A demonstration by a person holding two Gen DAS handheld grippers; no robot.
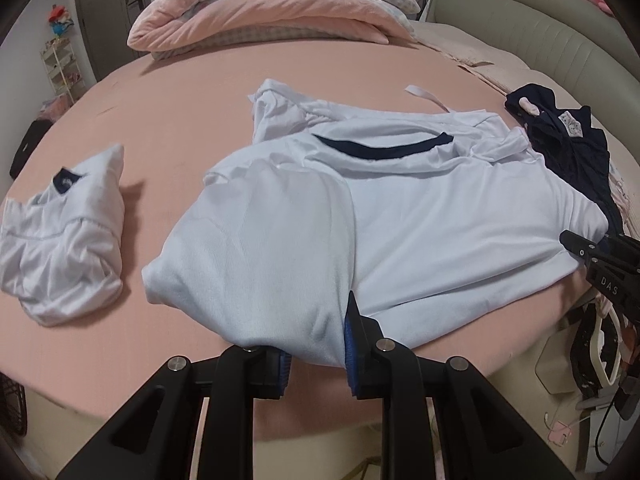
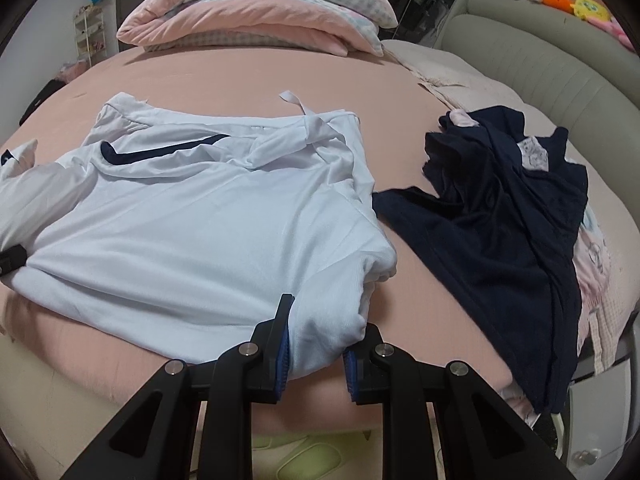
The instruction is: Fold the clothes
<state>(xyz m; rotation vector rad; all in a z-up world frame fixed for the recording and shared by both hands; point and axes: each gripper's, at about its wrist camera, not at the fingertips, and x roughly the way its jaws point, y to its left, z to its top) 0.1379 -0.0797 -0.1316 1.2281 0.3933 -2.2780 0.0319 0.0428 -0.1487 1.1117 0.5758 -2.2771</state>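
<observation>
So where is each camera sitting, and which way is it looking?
Left wrist view: it sits on the left tongs, looking down along them over the pink bed at the white shirt they pinch; the right tongs poke in from the right.
Right wrist view: it sits on the right tongs, gripping the shirt's other near corner, with the navy garment beside it; a bit of the left tongs shows at the left edge.
Both share the shirt, the bed and the folded pink quilt.
</observation>
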